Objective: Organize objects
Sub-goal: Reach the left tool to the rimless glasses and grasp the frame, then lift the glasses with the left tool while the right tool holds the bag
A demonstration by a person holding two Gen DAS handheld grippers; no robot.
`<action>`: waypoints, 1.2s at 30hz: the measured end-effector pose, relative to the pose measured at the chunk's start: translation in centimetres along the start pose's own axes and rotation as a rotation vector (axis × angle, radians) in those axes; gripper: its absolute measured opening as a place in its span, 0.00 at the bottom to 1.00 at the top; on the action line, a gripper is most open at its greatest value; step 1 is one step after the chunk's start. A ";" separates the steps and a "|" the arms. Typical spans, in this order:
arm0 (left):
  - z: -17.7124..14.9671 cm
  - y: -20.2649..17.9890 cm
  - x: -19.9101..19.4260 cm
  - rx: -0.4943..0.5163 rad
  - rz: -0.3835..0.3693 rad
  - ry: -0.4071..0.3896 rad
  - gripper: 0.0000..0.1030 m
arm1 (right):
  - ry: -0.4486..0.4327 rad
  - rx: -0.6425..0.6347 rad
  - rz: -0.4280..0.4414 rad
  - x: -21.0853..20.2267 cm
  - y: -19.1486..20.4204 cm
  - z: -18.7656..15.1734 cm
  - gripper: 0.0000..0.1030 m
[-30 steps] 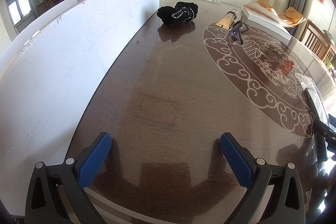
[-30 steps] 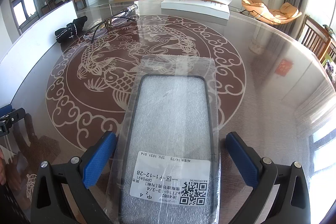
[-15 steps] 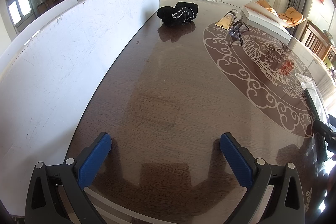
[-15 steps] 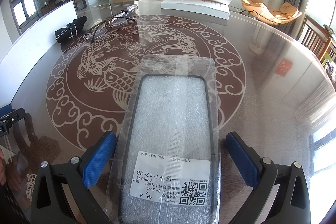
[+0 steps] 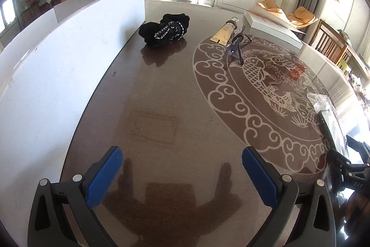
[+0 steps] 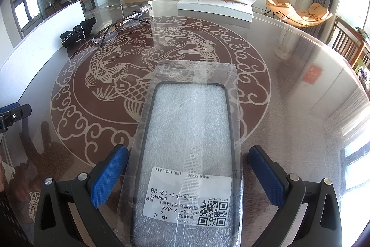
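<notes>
Nothing had moved since the earlier frames: both grippers kept their places over the desk (image 5: 161,89). Spread wide, the left gripper (image 5: 181,168) hovered above bare brown wood beside a white board (image 5: 57,75), with nothing between its blue pads. Equally spread, the right gripper (image 6: 188,171) straddled a bagged phone case (image 6: 189,138) without touching it; the case lay flat on the fish medallion (image 6: 138,66), its label end nearest the camera. Farther off lay a black bundle (image 5: 165,29), a gold tube (image 5: 225,32) and glasses (image 5: 237,44), near a white box (image 6: 215,6).
</notes>
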State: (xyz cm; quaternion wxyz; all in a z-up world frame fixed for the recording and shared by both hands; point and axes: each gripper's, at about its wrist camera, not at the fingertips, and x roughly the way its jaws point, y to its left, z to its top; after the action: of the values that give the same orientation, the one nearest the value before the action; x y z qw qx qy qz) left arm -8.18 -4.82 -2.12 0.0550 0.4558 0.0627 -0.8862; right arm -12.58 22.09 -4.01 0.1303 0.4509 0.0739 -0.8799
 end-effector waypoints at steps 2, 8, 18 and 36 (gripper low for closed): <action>2.8 -1.8 0.8 0.056 -0.022 -0.047 0.93 | 0.000 0.000 0.000 0.0 0.0 0.0 1.00; 11.3 -7.9 6.0 0.231 -0.014 -0.082 0.86 | 0.000 0.000 0.000 0.0 0.0 0.0 1.00; 10.1 -7.2 8.0 0.189 -0.004 -0.021 0.08 | 0.000 0.000 0.000 0.0 0.0 0.0 1.00; -2.7 -1.6 -1.9 0.105 -0.099 -0.022 0.78 | 0.000 0.000 0.000 -0.1 0.0 0.0 1.00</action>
State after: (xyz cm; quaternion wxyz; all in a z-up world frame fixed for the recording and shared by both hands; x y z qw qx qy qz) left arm -5.12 -2.71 -2.02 -0.0120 0.4447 0.0381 -0.8948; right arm -12.54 22.11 -3.95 0.1303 0.4510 0.0739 -0.8799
